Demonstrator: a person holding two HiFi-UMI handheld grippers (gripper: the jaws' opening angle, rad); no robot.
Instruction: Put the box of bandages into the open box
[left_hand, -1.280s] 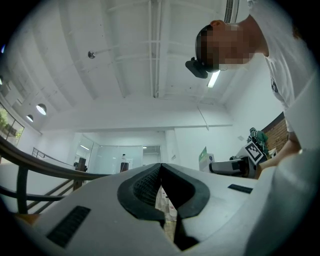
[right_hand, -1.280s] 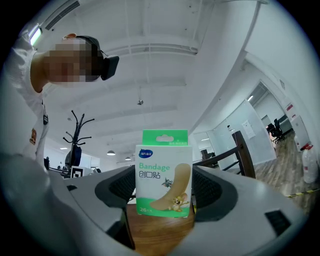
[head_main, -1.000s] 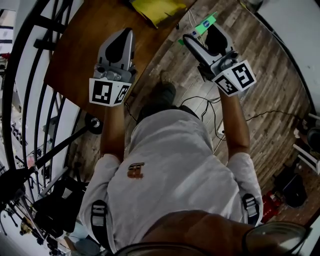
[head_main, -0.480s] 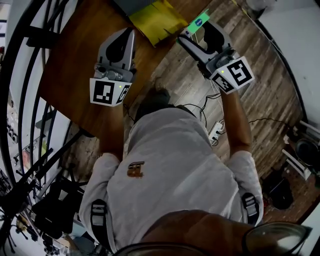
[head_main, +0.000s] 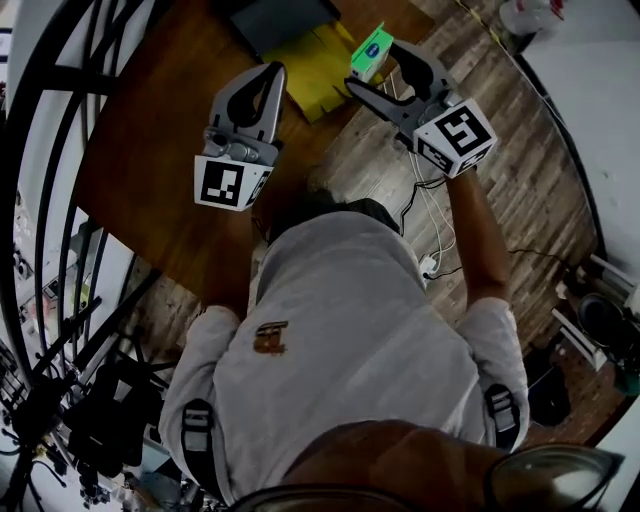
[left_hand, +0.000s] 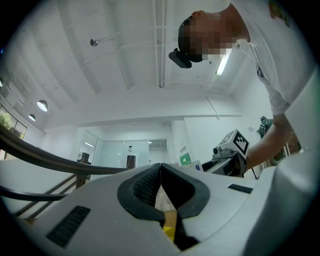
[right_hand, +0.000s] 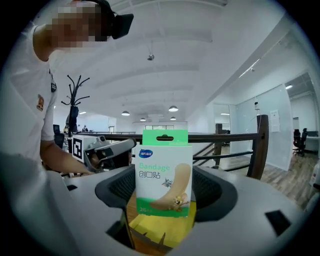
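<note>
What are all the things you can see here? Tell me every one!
table: one, brown wood, upper left of the head view.
open box: one, yellow, on the table.
box of bandages: one, green and white, gripped upright close to the open box.
dark flat thing: one, dark grey, behind the open box.
cables: several, black and white, on the floor.
railing: one, dark, beyond the table.
left gripper: one, grey, jaws together, empty.
right gripper: one, grey, shut on the box of bandages.
person's shirt: one, light grey, low in the head view.
</note>
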